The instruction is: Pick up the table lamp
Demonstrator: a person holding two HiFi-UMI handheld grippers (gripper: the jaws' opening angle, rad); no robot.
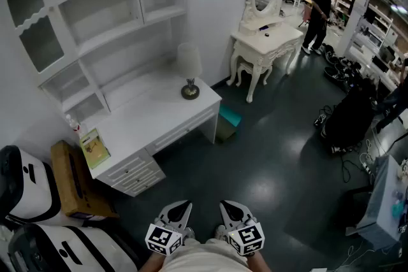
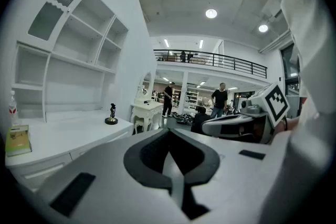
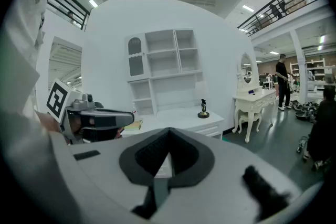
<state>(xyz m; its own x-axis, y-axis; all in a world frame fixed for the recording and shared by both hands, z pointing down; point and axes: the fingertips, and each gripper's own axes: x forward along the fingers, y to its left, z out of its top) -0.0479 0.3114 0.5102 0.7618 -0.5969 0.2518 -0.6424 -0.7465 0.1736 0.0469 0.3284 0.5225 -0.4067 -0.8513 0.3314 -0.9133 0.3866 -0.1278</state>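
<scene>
A: Where did we log the table lamp (image 1: 189,71)?

B: Upright at the right-hand end of the white worktop (image 1: 150,113), below the shelf unit (image 1: 95,0) and well apart from both tongs. Nothing touched it.

A: State of the tongs?

B: The left tongs (image 1: 180,207) and right tongs (image 1: 231,207) sat side by side at the bottom of the head view, over the dark floor (image 1: 274,156) and short of the worktop. Each gripper view showed its own jaws pressed together with nothing between them.

A: What did the views disagree on?

B: Only the head view gave us the lamp's pale shade. In the left gripper view the lamp (image 2: 111,114) read as a dark stem on a round base, its shade lost against the white wall. The right gripper view showed the same lamp (image 3: 203,109) the same way. Each gripper view also caught the other gripper's side, marker cube included. The head view gave only their tops.

A: Anything else seen in one view only?

B: We found the cardboard box (image 1: 73,181) on the floor by the worktop's left end only from the head. The green book (image 1: 94,148) near that end showed in all three views.
</scene>
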